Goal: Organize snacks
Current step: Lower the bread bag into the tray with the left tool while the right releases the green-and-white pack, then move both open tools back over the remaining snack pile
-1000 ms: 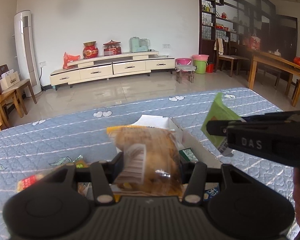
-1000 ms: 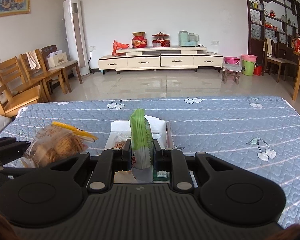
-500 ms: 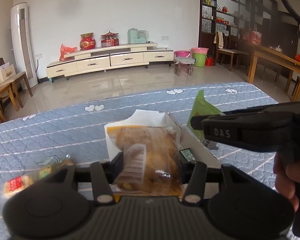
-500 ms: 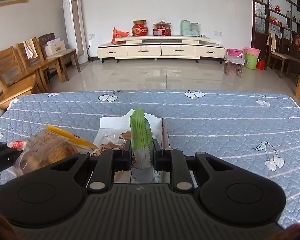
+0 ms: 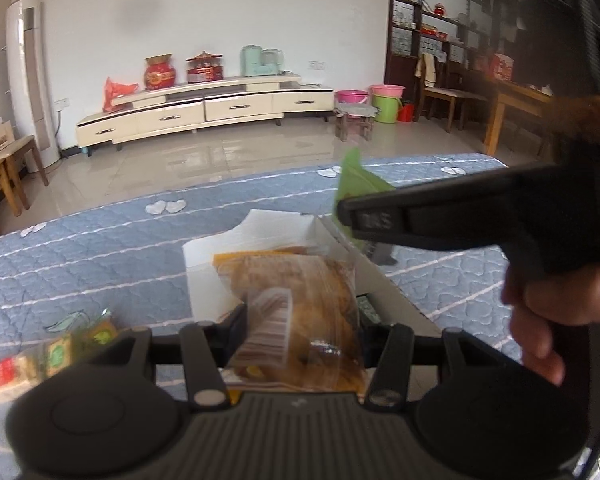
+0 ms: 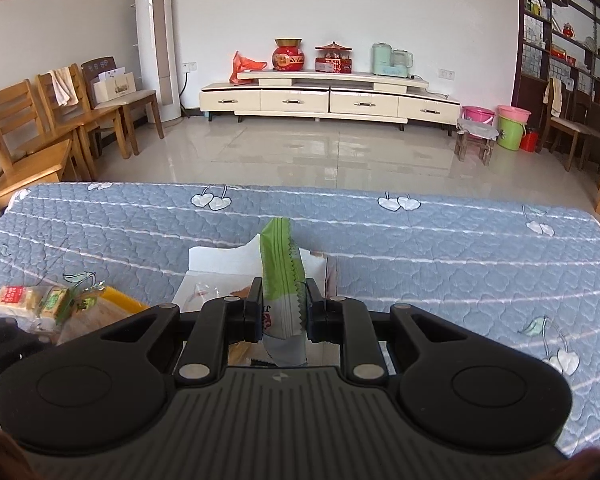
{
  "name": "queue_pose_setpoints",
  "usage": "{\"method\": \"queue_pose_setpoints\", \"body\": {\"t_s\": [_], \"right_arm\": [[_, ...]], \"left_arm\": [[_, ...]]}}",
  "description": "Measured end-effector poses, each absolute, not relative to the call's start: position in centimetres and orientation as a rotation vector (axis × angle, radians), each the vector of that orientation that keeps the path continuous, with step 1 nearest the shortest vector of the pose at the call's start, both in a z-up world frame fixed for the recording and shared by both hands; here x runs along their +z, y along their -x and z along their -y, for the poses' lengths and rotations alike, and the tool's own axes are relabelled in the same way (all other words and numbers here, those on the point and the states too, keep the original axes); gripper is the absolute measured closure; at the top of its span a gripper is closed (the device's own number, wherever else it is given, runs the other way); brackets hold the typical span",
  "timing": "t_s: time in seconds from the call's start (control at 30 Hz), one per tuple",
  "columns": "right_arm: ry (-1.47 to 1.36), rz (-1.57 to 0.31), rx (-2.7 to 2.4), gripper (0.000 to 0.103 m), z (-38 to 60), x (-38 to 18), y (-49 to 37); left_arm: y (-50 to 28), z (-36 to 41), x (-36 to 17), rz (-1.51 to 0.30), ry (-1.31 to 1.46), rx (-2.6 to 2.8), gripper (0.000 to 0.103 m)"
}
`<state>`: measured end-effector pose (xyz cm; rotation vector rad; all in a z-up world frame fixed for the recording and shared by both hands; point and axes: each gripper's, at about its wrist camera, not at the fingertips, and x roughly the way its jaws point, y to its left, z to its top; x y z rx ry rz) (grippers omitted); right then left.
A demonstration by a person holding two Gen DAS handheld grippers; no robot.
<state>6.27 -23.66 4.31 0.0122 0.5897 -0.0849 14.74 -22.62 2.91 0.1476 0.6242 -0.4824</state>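
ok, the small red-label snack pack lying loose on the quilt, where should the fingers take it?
Probably across its short sides, coming straight down from above. The red-label pack lies flat on the quilt, so only the top is open. A green-label pack lies against its right end, so pinch nearer the free left end. Both grippers are full now: left gripper, right gripper.

Both views are taken from low over the blue quilt (image 6: 420,248), close behind the white box (image 5: 268,228), and are aimed toward the far TV cabinet (image 6: 328,100). The box (image 6: 216,260), the cabinet (image 5: 204,108) and the quilt (image 5: 80,264) are shared.
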Motion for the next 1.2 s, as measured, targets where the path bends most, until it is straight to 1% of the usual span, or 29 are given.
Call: {"method": "queue_pose_setpoints", "body": {"t_s": [0.07, 0.13, 0.2, 0.3, 0.43, 0.53, 0.6, 0.73, 0.8, 0.9, 0.97, 1.1, 1.2], "right_arm": [[-0.003, -0.579, -0.084, 0.079, 23.6, 4.4, -6.2], [-0.008, -0.561, -0.080, 0.072, 23.6, 4.6, -5.9], [-0.013, -0.536, -0.076, 0.058, 23.4, 5.1, -5.3], [-0.004, -0.512, -0.083, 0.058, 23.1, 5.9, -4.2], [0.012, -0.489, -0.107, 0.058, 22.5, 7.1, -2.3], [0.004, -0.479, -0.130, 0.055, 22.2, 7.7, -0.4], [-0.012, -0.484, -0.138, 0.050, 22.0, 7.9, 0.8], [-0.012, -0.498, -0.163, 0.048, 21.1, 7.5, 2.8], [-0.019, -0.510, -0.165, 0.040, 20.5, 7.1, 3.6], [-0.029, -0.520, -0.161, 0.039, 19.5, 6.8, 4.5], [-0.037, -0.521, -0.160, 0.036, 19.0, 6.6, 5.1], [-0.047, -0.522, -0.146, 0.029, 17.8, 6.6, 5.5], [-0.047, -0.524, -0.132, 0.027, 17.2, 6.6, 5.3]], "left_arm": [[-14.7, 22.7, 2.9, -0.622, -0.144, -0.498, 0.050], [-14.6, 22.5, 3.0, -0.618, -0.138, -0.499, 0.040], [-14.4, 22.2, 3.3, -0.601, -0.137, -0.493, 0.038], [-14.0, 21.5, 3.9, -0.586, -0.126, -0.481, 0.037], [-13.1, 20.2, 4.8, -0.562, -0.127, -0.438, 0.029], [-12.4, 19.0, 5.3, -0.555, -0.128, -0.395, 0.027], [-12.0, 18.1, 5.5, -0.560, -0.123, -0.371, 0.027], [-11.4, 16.3, 5.8, -0.559, -0.123, -0.320, 0.024], [-11.1, 15.5, 5.9, -0.558, -0.119, -0.303, 0.024], [-10.5, 14.2, 6.1, -0.553, -0.113, -0.282, 0.022], [-10.3, 13.5, 6.1, -0.551, -0.109, -0.264, 0.019], [-10.0, 12.2, 6.1, -0.551, -0.100, -0.243, 0.019], [-9.8, 11.3, 6.0, -0.544, -0.098, -0.227, 0.019]]}}
